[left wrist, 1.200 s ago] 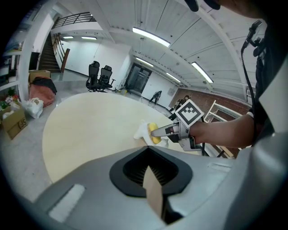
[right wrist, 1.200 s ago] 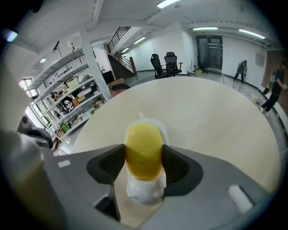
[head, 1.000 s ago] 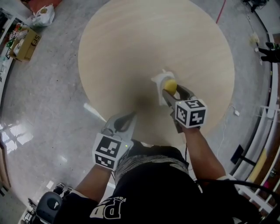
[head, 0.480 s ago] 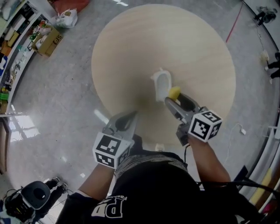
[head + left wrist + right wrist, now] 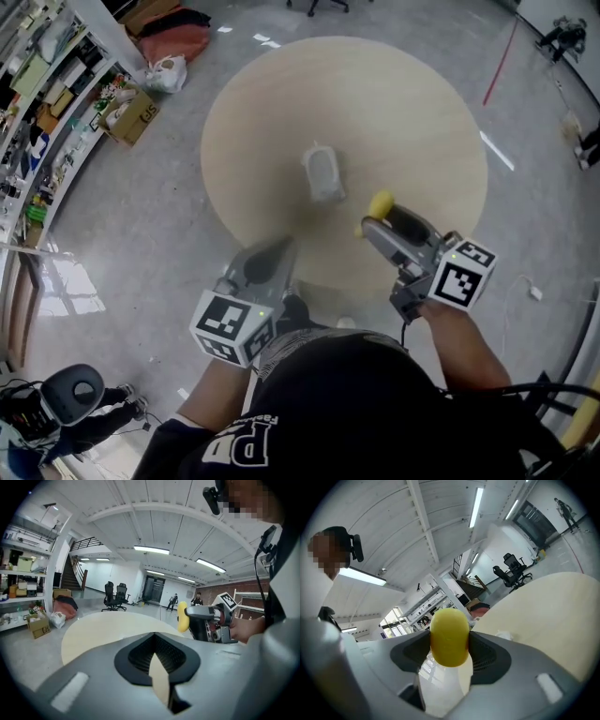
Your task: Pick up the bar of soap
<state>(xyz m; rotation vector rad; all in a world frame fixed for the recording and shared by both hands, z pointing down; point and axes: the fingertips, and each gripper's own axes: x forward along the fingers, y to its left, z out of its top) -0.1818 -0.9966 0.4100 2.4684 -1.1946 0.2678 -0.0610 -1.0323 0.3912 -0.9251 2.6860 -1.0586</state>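
We are lifting the bar of soap (image 5: 381,203) away from the white dish (image 5: 322,175). A second ago it was sitting right at the dish, and now our right gripper (image 5: 375,217) is holding it in the air over the round table (image 5: 412,103), jaws clamping its yellow sides. The dish is looking empty, as far as we are making out from above. Our left gripper (image 5: 274,251) is idling at the near table edge, jaws together on nothing. We are judging the pick-up essentially done.

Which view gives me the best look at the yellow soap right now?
Right gripper view: the soap sits centred and large, pinched between the right gripper tongs. Head view shows it small; left gripper view, edge-on and distant.
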